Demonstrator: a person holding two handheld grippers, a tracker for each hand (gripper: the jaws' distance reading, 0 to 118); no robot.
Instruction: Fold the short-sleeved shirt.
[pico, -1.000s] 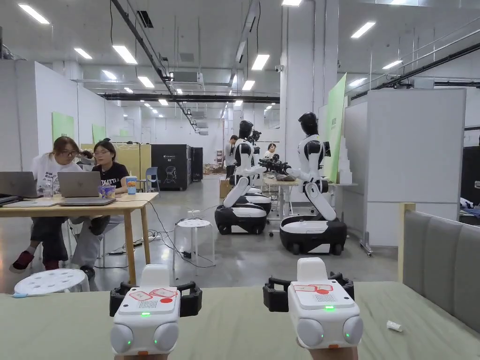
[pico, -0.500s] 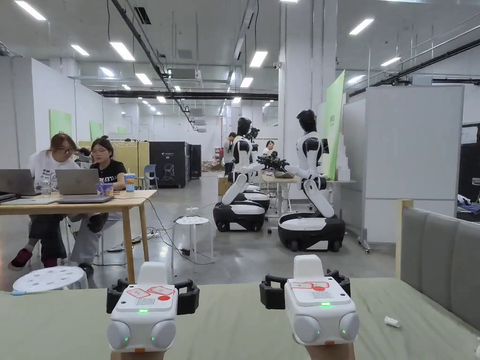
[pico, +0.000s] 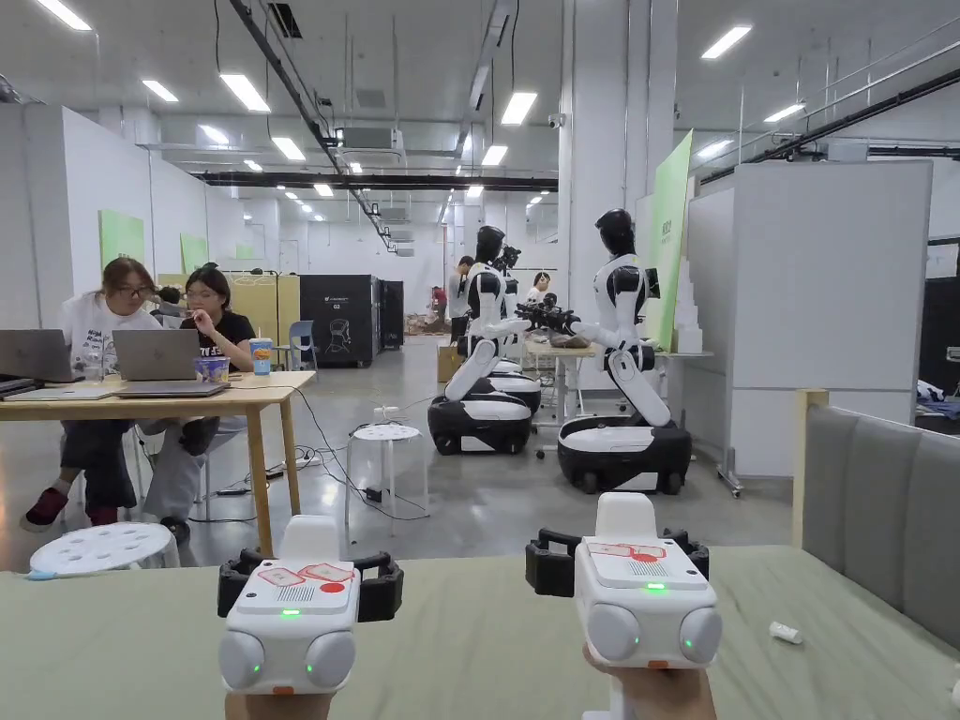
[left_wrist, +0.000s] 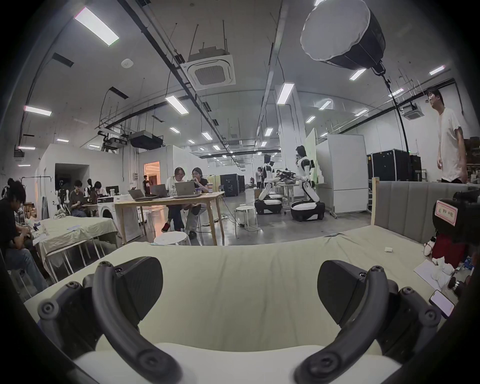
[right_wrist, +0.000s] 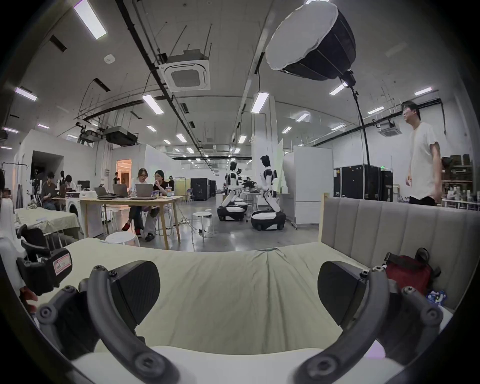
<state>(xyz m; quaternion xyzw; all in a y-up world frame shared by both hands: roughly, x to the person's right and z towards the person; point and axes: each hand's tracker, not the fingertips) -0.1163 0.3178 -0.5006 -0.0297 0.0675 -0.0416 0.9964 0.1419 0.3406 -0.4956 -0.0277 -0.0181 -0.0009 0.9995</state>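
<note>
1. The left hand-held gripper (pico: 309, 577) hovers over the near part of the bed (pico: 469, 637). Its jaws are spread wide with nothing between them, as the left gripper view (left_wrist: 240, 283) shows.
2. The right hand-held gripper (pico: 623, 555) is level with it, nearer the bed's grey headboard (pico: 881, 506). It is likewise released, with only the pale green sheet showing in the gap of its jaws (right_wrist: 239, 283).
3. A hand (pico: 656, 689) grips the right tool from below, at the bed's near edge.
4. I cannot tell where the short-sleeved shirt lies; the sheet ahead of both tools is smooth with a few creases.
5. A small white scrap (pico: 786, 633) rests on the bed close to the headboard.
6. A red bag (right_wrist: 407, 272) sits against the headboard, and a phone (left_wrist: 441, 302) lies on the bed nearby.
7. A white stool (pico: 98, 548) stands just beyond the bed's far edge.
8. Further beyond the bed, two people sit at a wooden desk (pico: 234, 394) with laptops, and two humanoid robots (pico: 623, 309) stand on wheeled bases.
</note>
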